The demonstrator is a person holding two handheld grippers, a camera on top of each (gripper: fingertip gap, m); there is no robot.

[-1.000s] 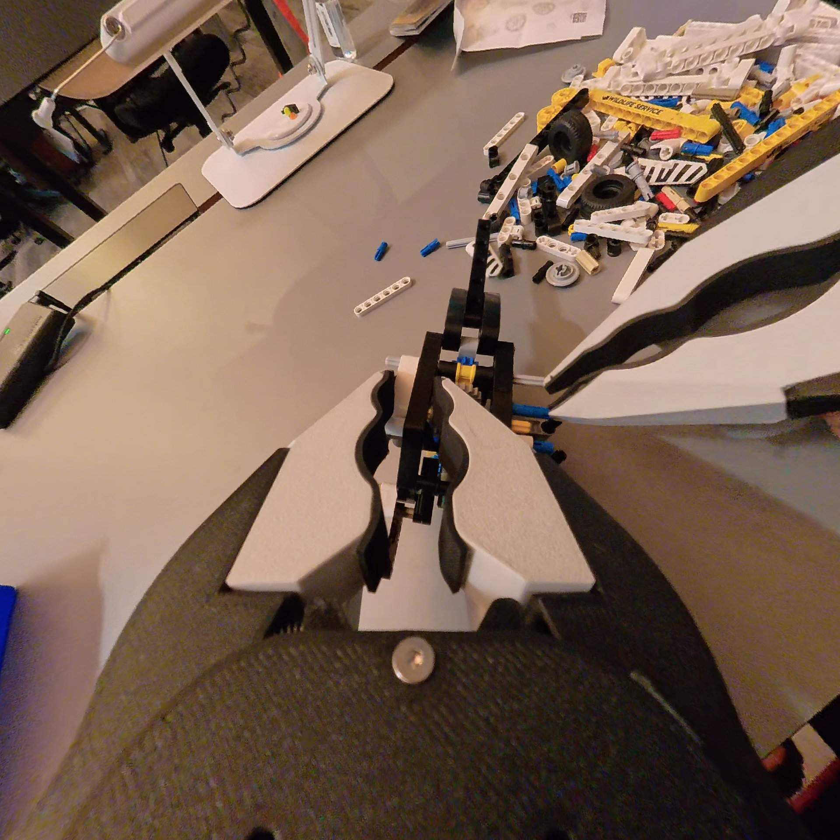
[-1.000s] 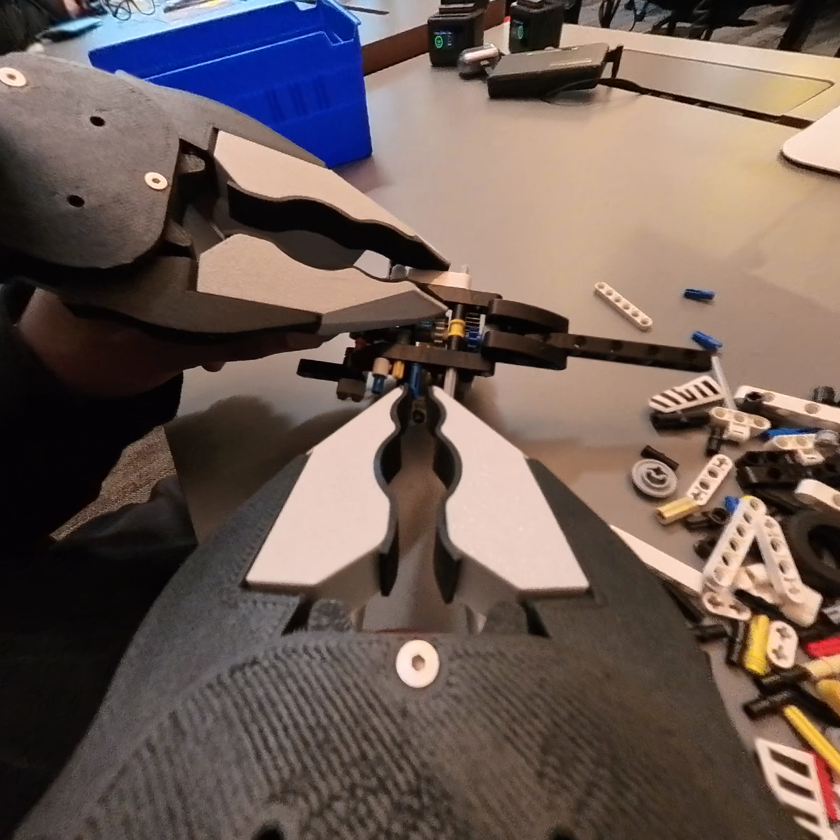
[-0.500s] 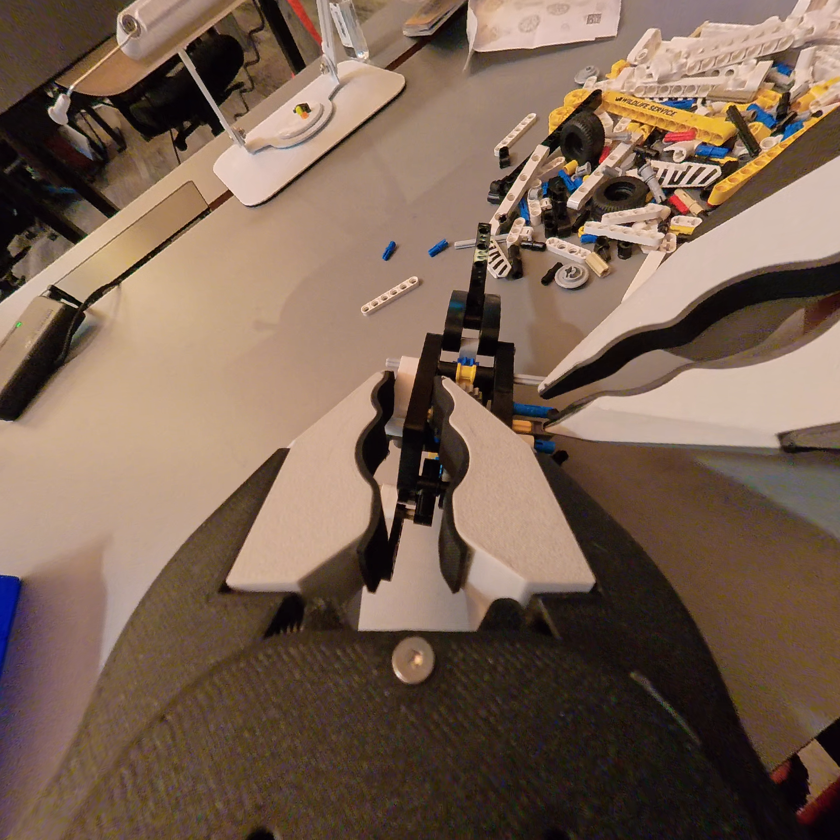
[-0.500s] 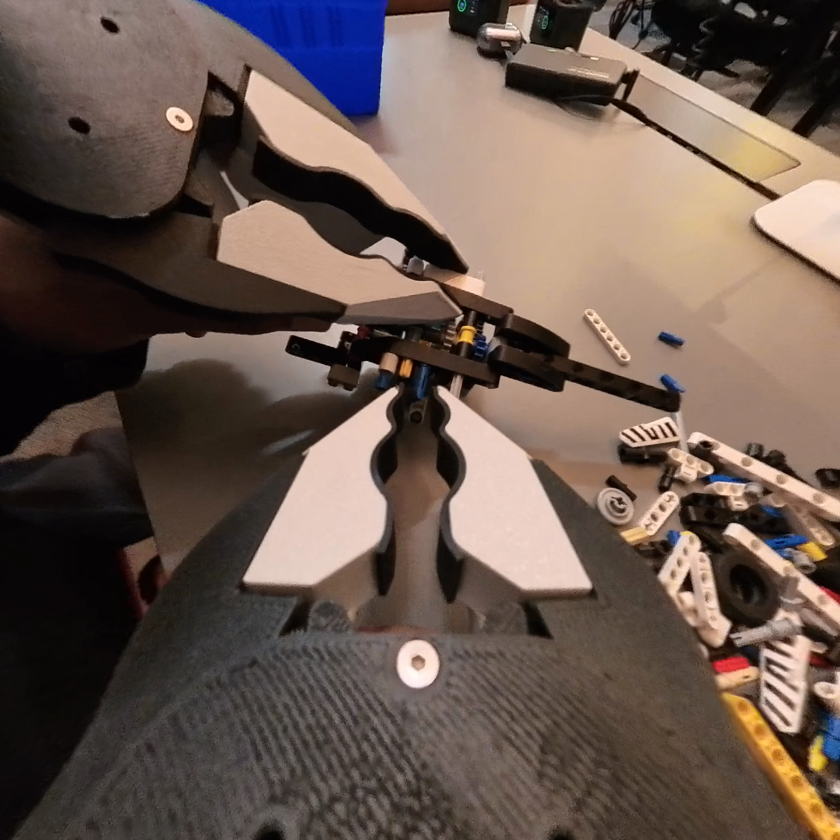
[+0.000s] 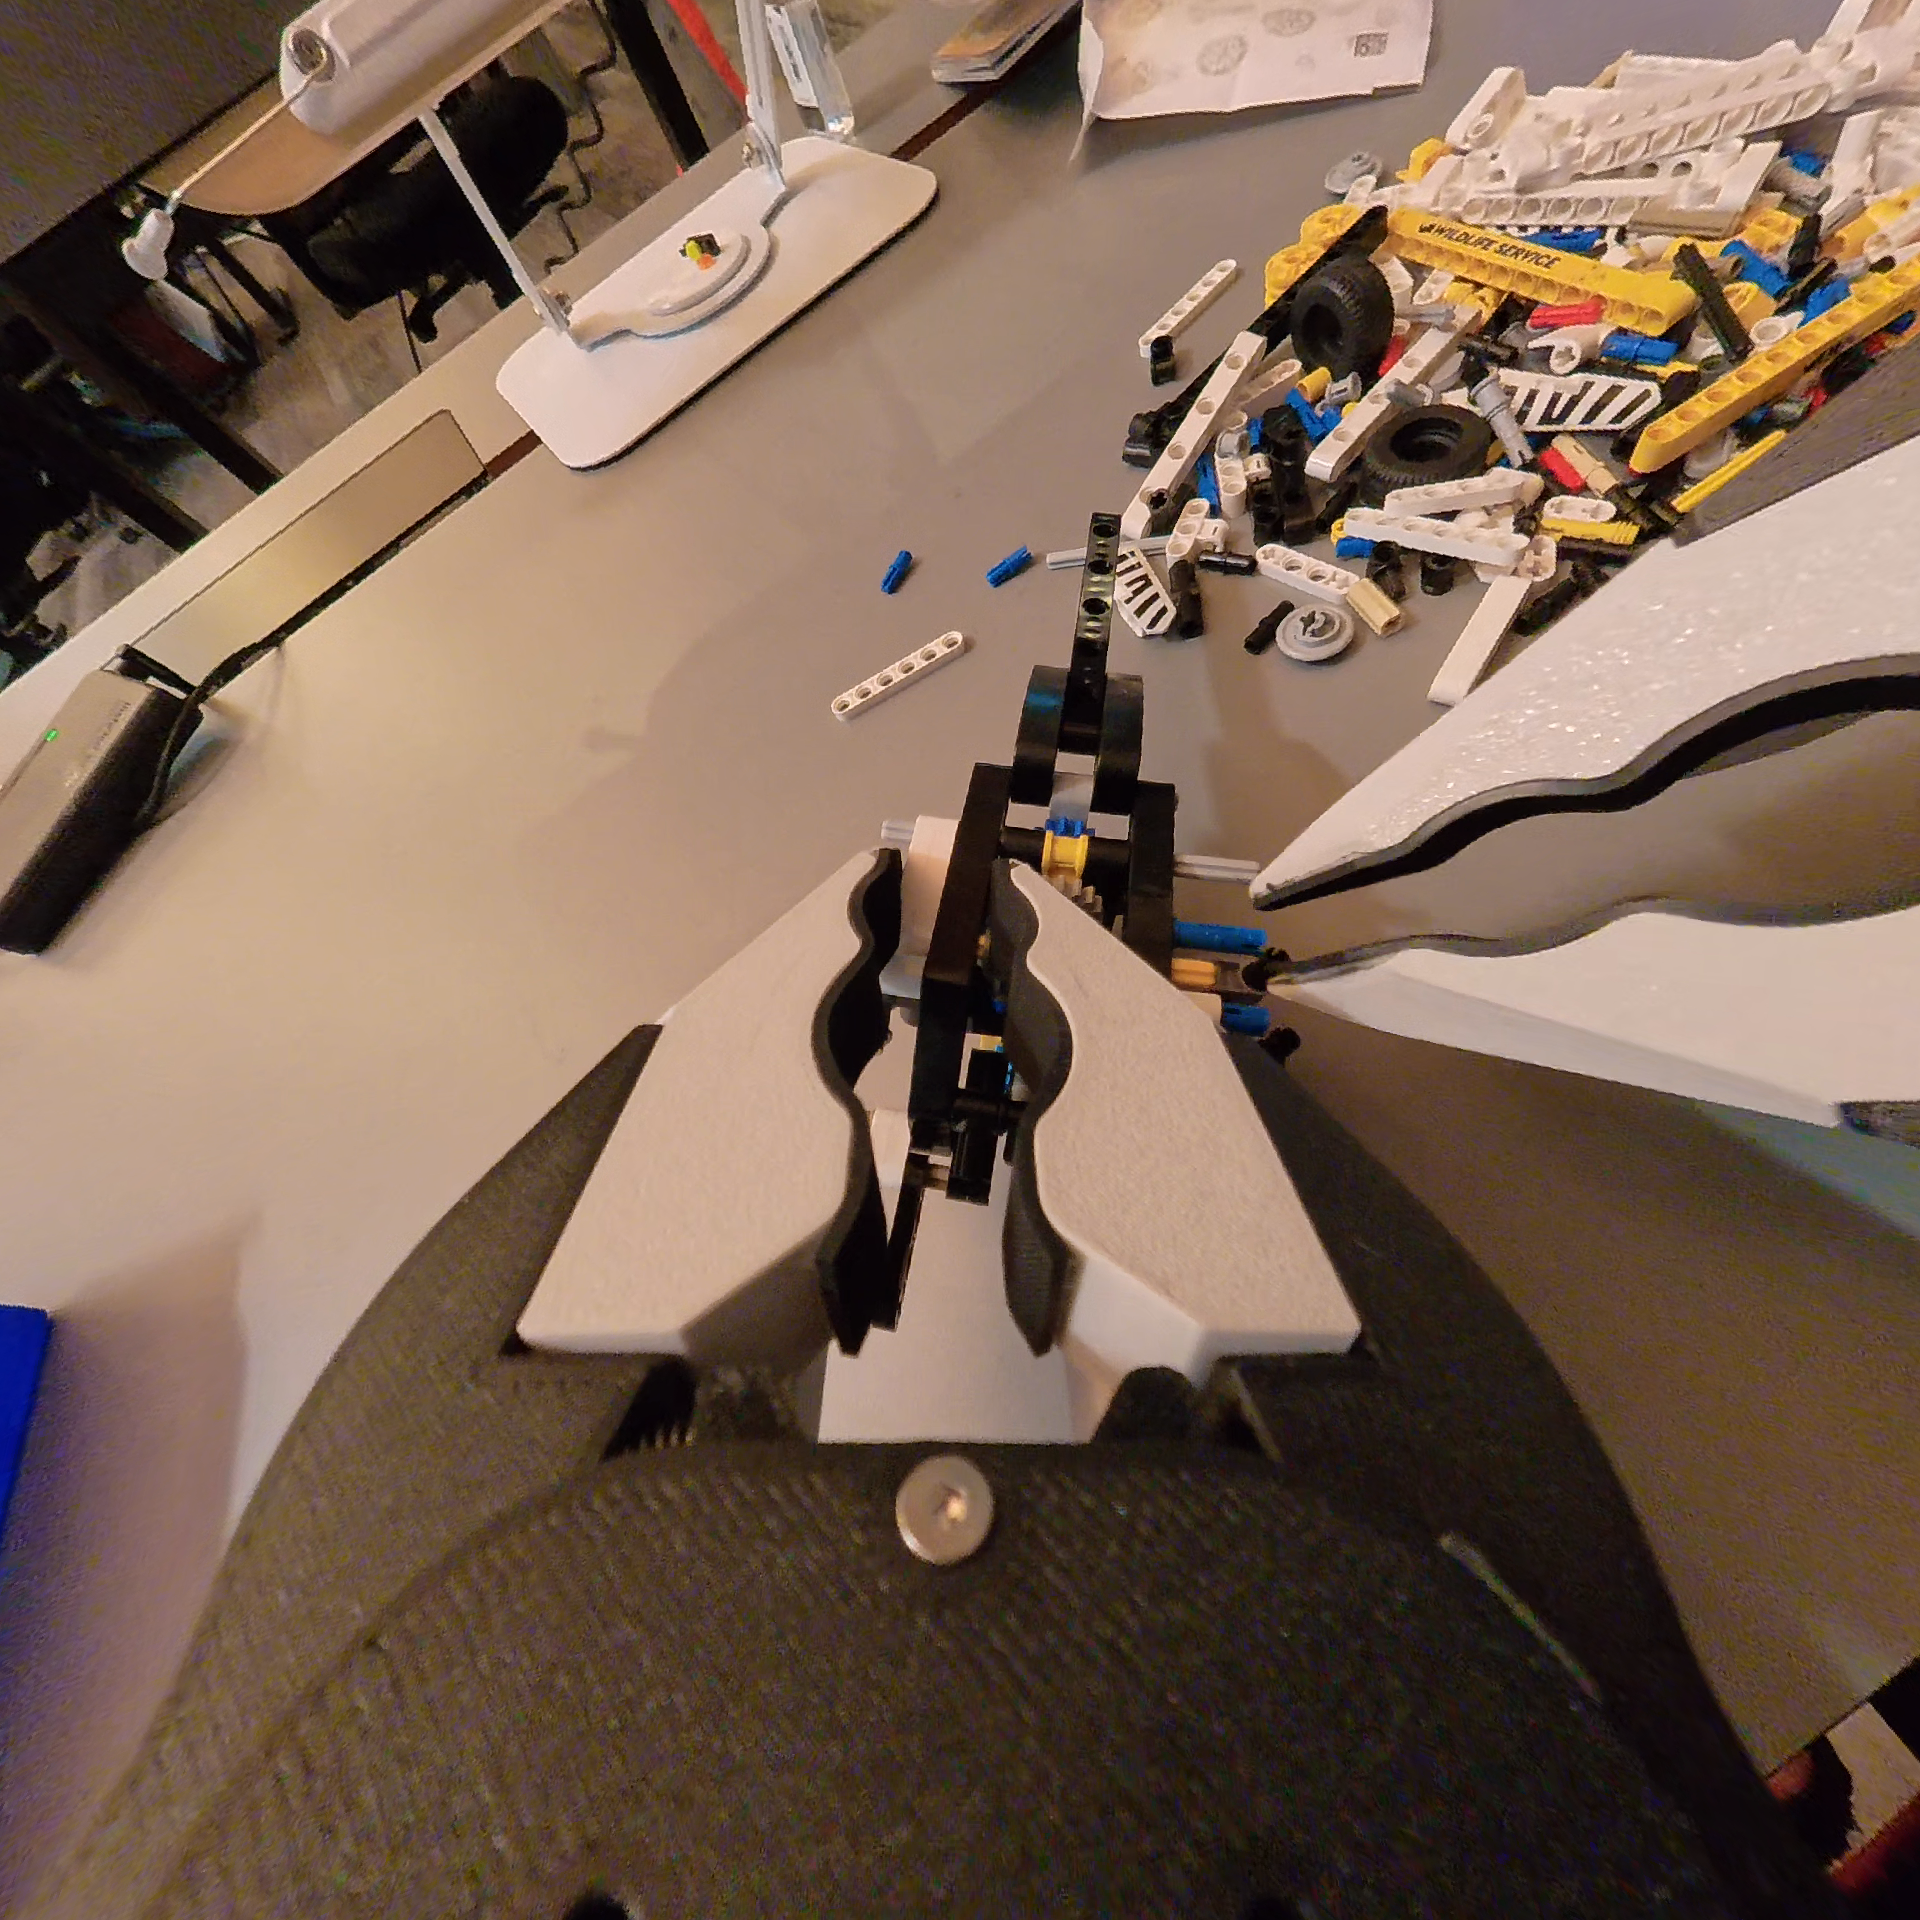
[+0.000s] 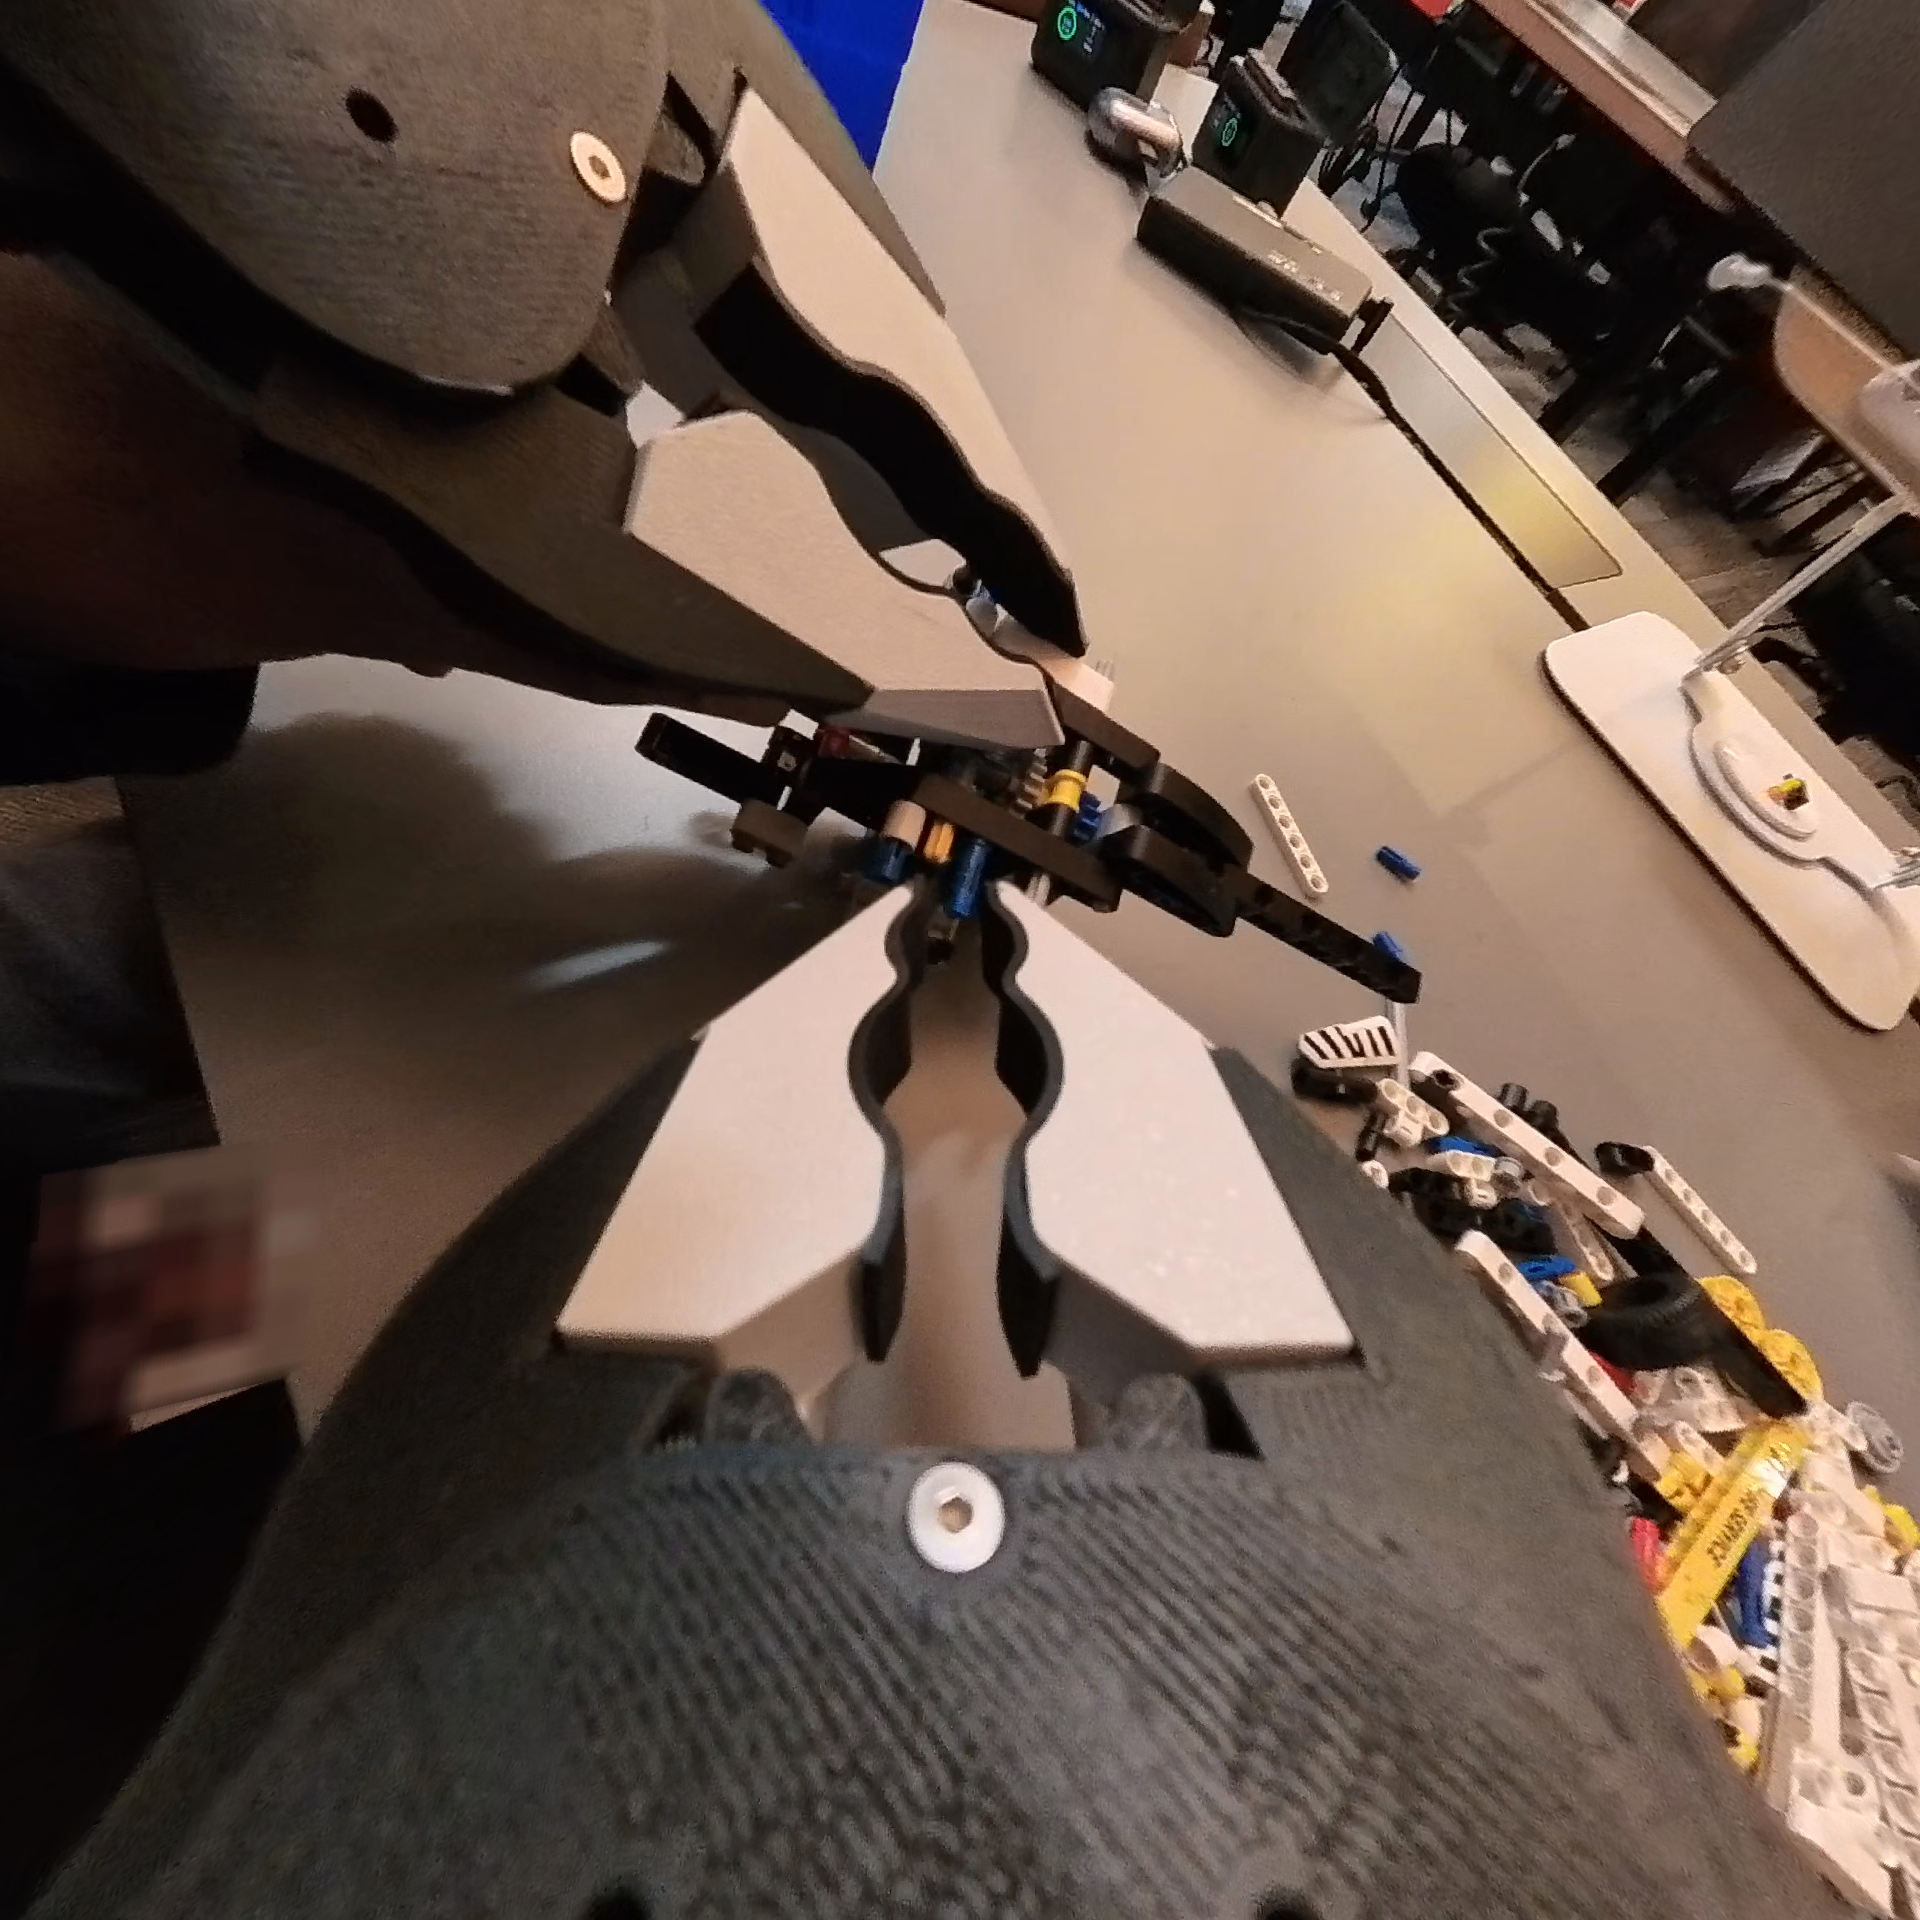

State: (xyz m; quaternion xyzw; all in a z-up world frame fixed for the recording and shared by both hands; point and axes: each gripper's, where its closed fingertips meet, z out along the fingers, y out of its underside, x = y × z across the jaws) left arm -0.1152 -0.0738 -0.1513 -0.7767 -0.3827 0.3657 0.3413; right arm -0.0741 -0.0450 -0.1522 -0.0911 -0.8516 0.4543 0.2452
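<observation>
My left gripper (image 5: 940, 935) clamped the black beam assembly (image 5: 1081, 790), its long axis pointing toward frame top; my right gripper (image 6: 951, 914), nearly closed, pinched its blue pin (image 6: 966, 878).

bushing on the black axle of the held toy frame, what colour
Yellow bushing, clearest in the left wrist view.

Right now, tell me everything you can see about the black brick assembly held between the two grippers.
The black brick assembly is a plastic-looking frame of black beams, held above the grey table. A long holed black beam sticks out at the front. Inside sit a yellow bushing on a black axle, a small tan gear and blue pins; a white block and a grey axle show at one side. The left gripper clamps one black side beam. The right gripper closes on a blue pin at its side.
</observation>
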